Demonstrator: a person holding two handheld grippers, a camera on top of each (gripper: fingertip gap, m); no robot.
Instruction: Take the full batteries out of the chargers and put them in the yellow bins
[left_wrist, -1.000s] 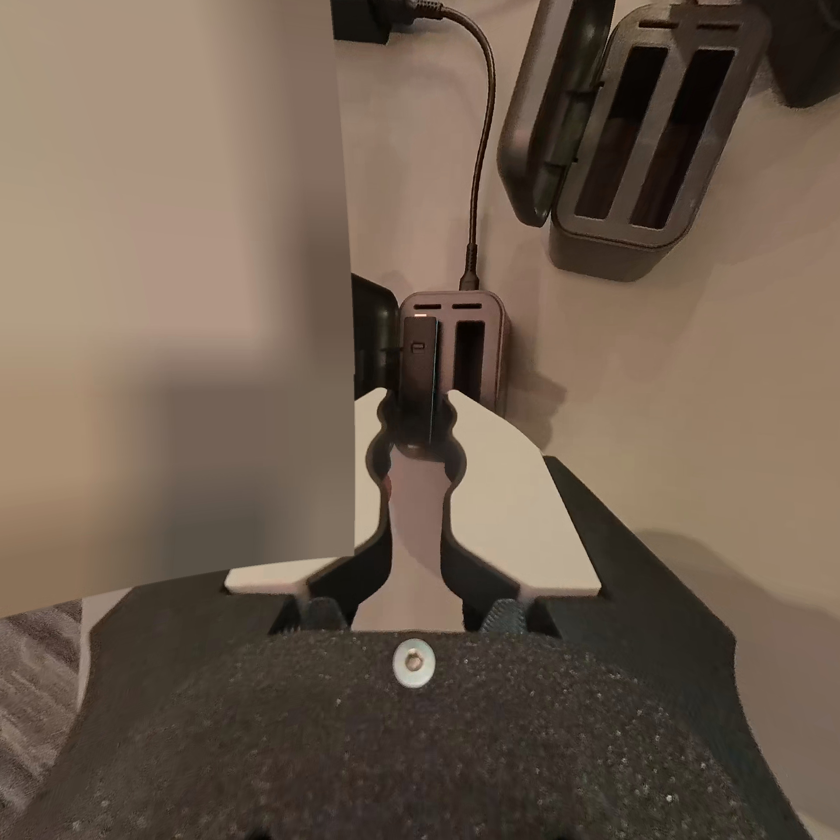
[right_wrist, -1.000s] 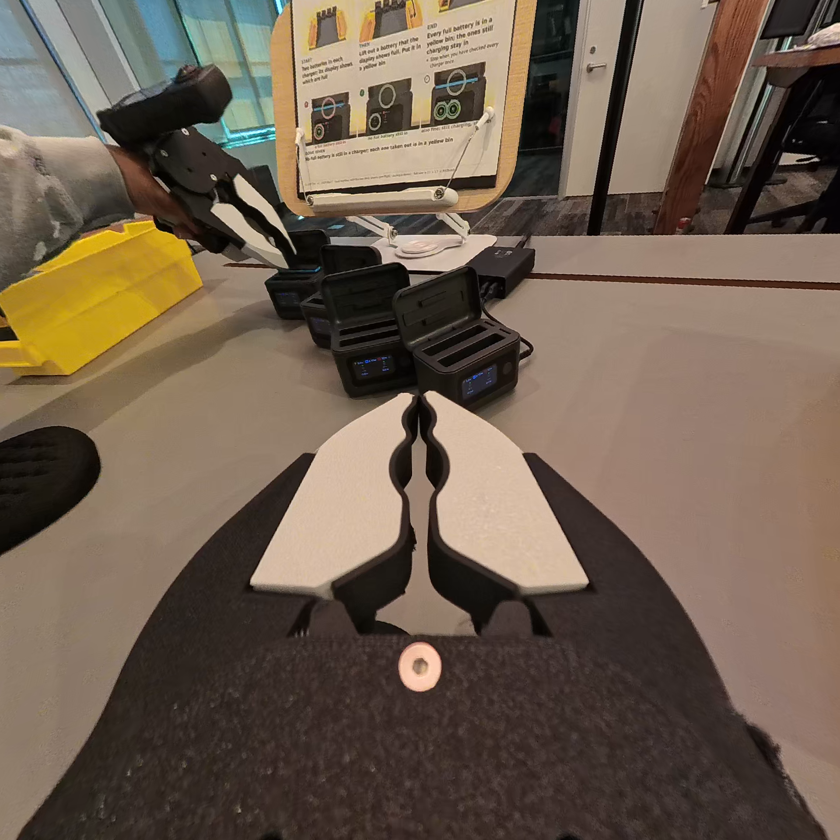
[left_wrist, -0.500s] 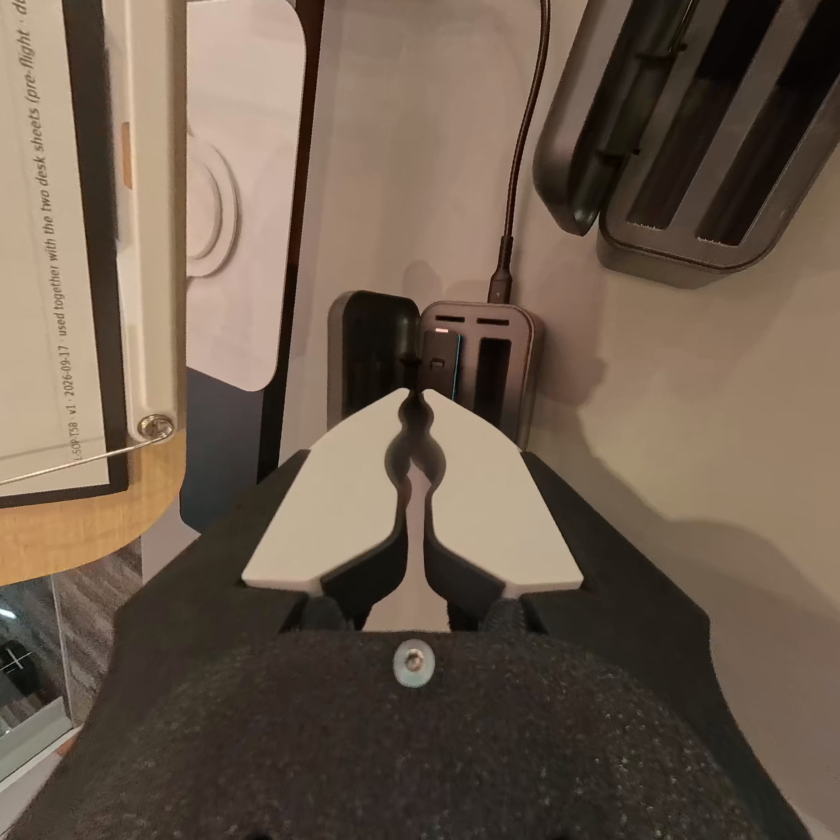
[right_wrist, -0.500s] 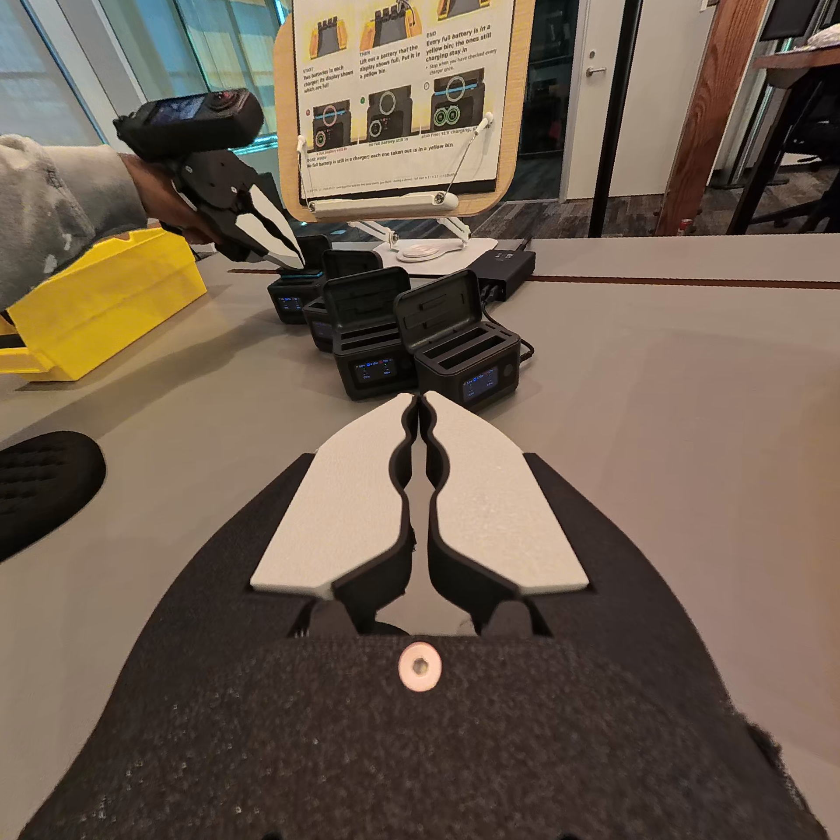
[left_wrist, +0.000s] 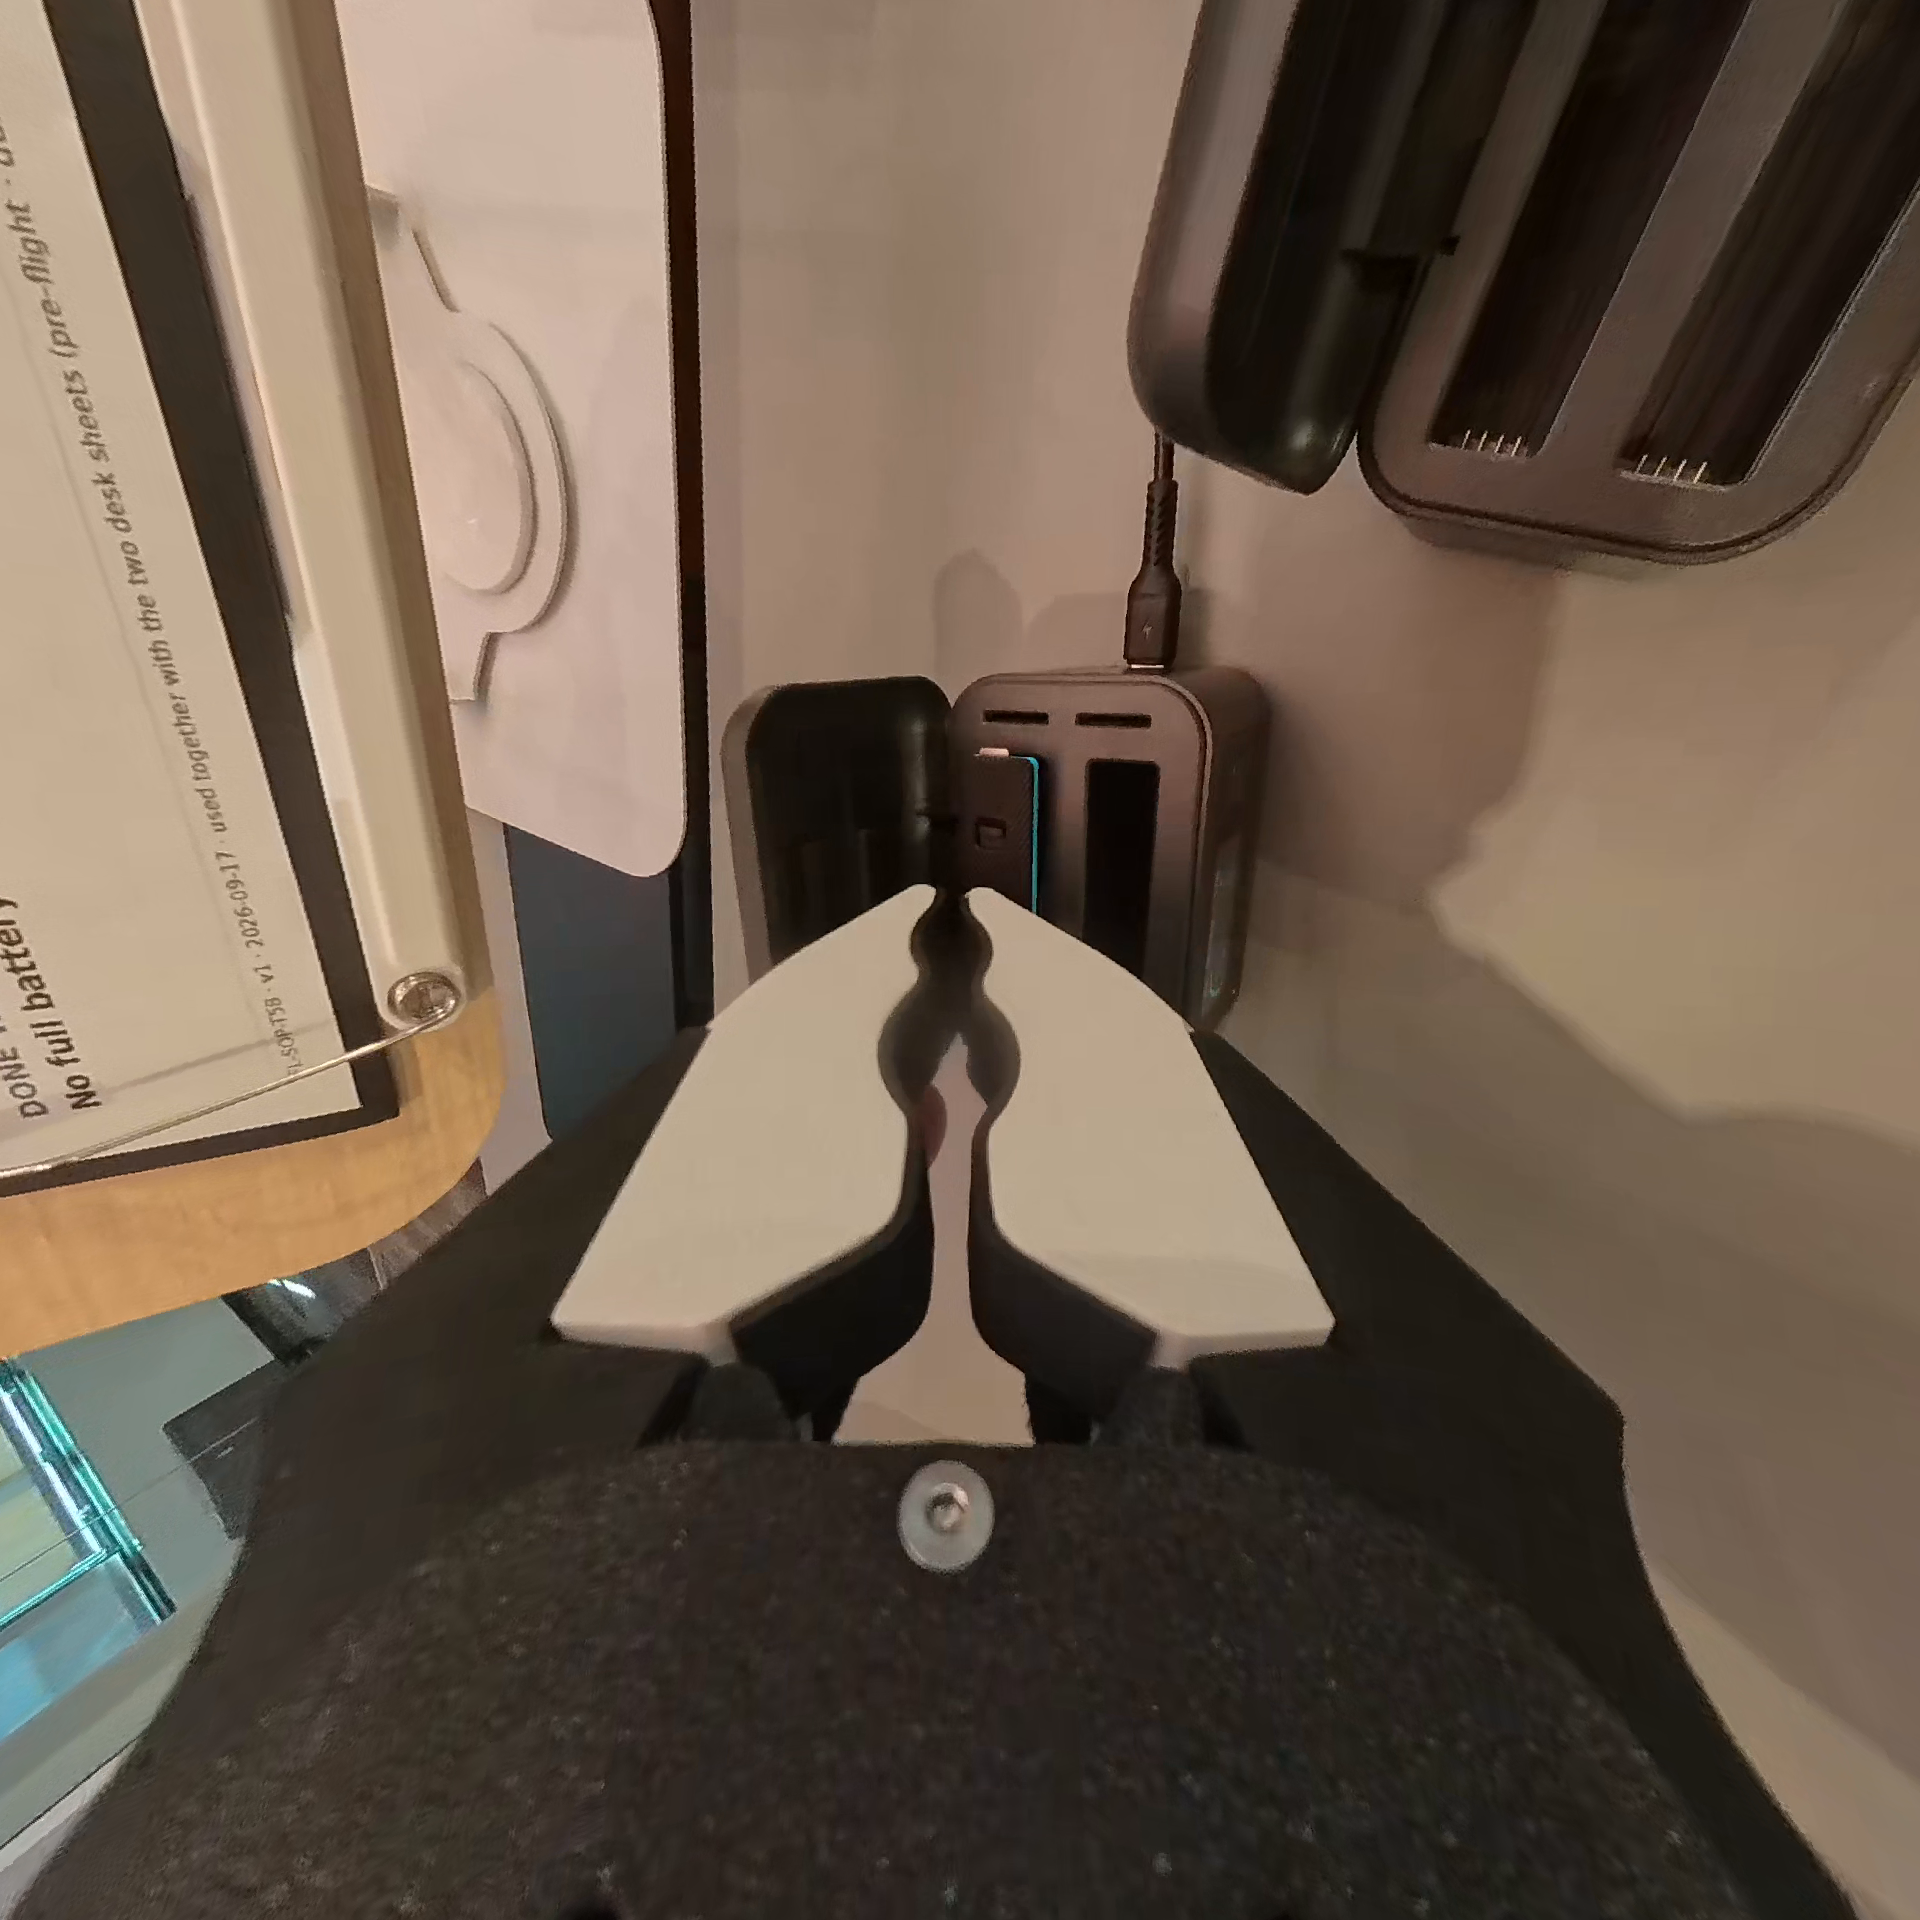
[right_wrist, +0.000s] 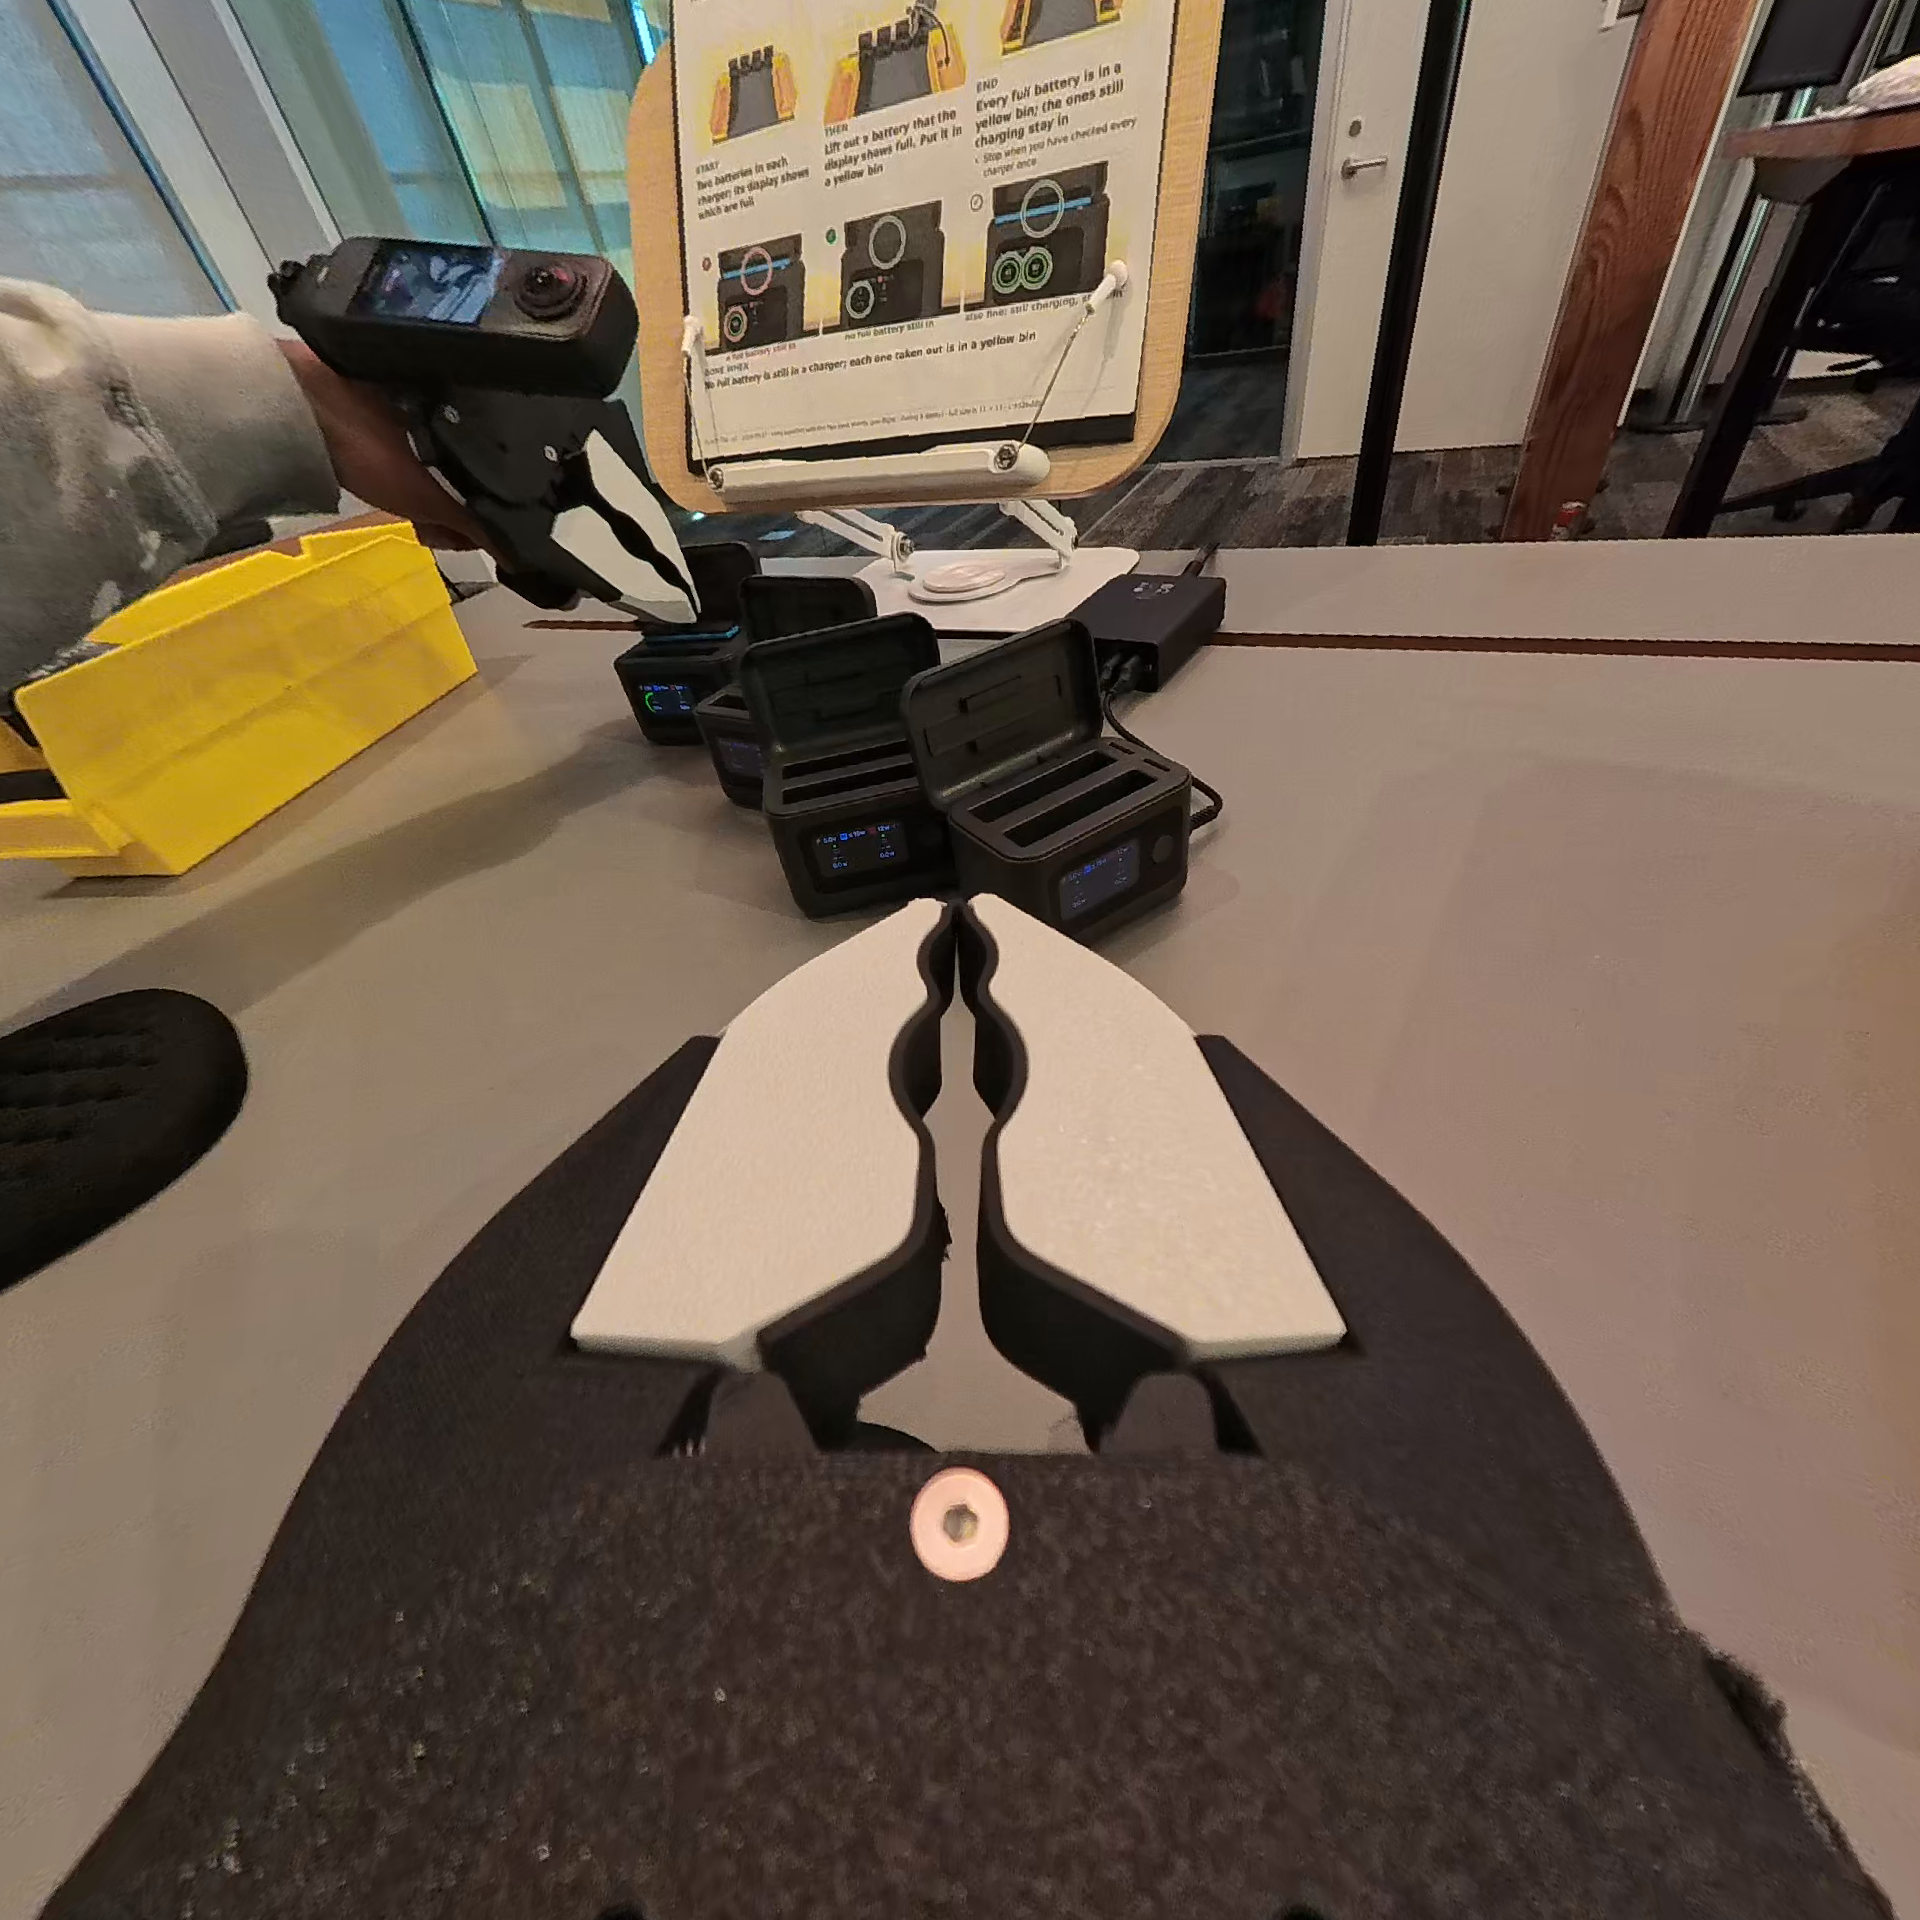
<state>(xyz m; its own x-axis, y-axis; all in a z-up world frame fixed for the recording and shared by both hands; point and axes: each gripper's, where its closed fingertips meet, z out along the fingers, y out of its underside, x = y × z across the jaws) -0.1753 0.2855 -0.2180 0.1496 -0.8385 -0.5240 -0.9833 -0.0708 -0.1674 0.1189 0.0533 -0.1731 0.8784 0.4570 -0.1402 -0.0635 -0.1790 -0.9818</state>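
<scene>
1. Tabletop (right_wrist: 1507, 935): grey, filling the middle band of the right wrist view. It carries the whole set-up.
2. Instruction board (right_wrist: 914, 239): upper centre of the right wrist view, on a white stand behind the chargers.
3. Yellow bin (right_wrist: 239, 686): left edge of the right wrist view, well apart from the charger row. Its contents cannot be seen from this angle.
4. Chargers: four black units in a diagonal row, lids open. The nearest charger (right_wrist: 1070, 821), centre frame, shows two bare slots. The second charger (right_wrist: 847, 805) also looks vacant, though less clearly. The third is mostly hidden.
5. Far charger (left_wrist: 1101, 831): centre of the left wrist view. Its right slot is vacant; its left slot holds the battery (left_wrist: 1003, 831), black with a blue edge, seated and standing slightly proud.
6. Left tongs (left_wrist: 954, 896): tips drawn together, poised directly above the battery, gripping nothing.
7. Right tongs (right_wrist: 957, 914): together, holding nothing, low over the tabletop in front of the nearest charger.
8. Judgement on the step in hand: part the left tongs, straddle the battery's raised top across its thin faces, close firmly, then lift straight along the slot. A tilted pull risks jamming or dragging the charger by its cable (left_wrist: 1155, 561).
</scene>
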